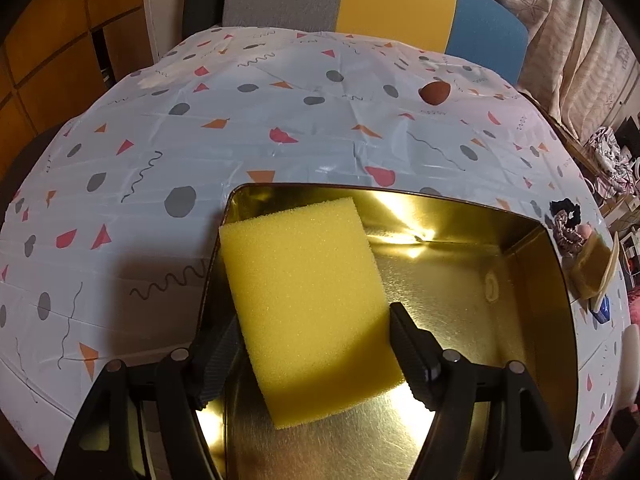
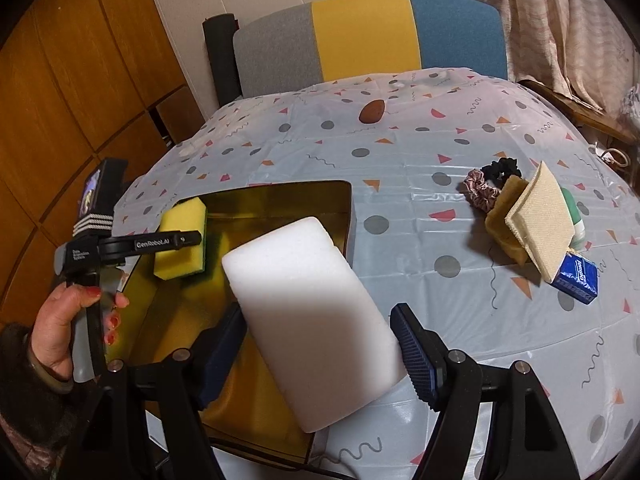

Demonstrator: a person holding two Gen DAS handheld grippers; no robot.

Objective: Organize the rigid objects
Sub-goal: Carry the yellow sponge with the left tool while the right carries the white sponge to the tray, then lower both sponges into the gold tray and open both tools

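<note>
Both grippers of mine are loaded: my left gripper (image 1: 316, 344) is clamped on a yellow sponge (image 1: 304, 304), and my right gripper (image 2: 320, 344) is clamped on a white foam block (image 2: 316, 320), each squeezed between the two fingers at its near end.

Beneath both tools lies the patterned tablecloth (image 2: 420, 240), and ahead of them, beyond its far edge, stands a chair back (image 2: 368, 36) in grey, yellow and blue.

Under my left gripper sits the gold tin (image 1: 520, 280), open and shiny inside; the yellow sponge hangs over its left wall, tilted, partly above the tin's floor. From my right gripper the same tin (image 2: 280, 200) is ahead and to the left, with the white block held above its right side. My left hand (image 2: 68, 332) grips the left tool's handle at the far left of that view.

To the right of my right gripper, well apart from the tin, lies a small heap: a cream scouring pad (image 2: 540, 220) leaning on a brownish sponge (image 2: 500, 220), a blue packet (image 2: 576, 276) touching its near end, and two scrunchies (image 2: 488, 180) just beyond it.

Far ahead lies a small brown egg-shaped object (image 2: 372, 111), alone.
</note>
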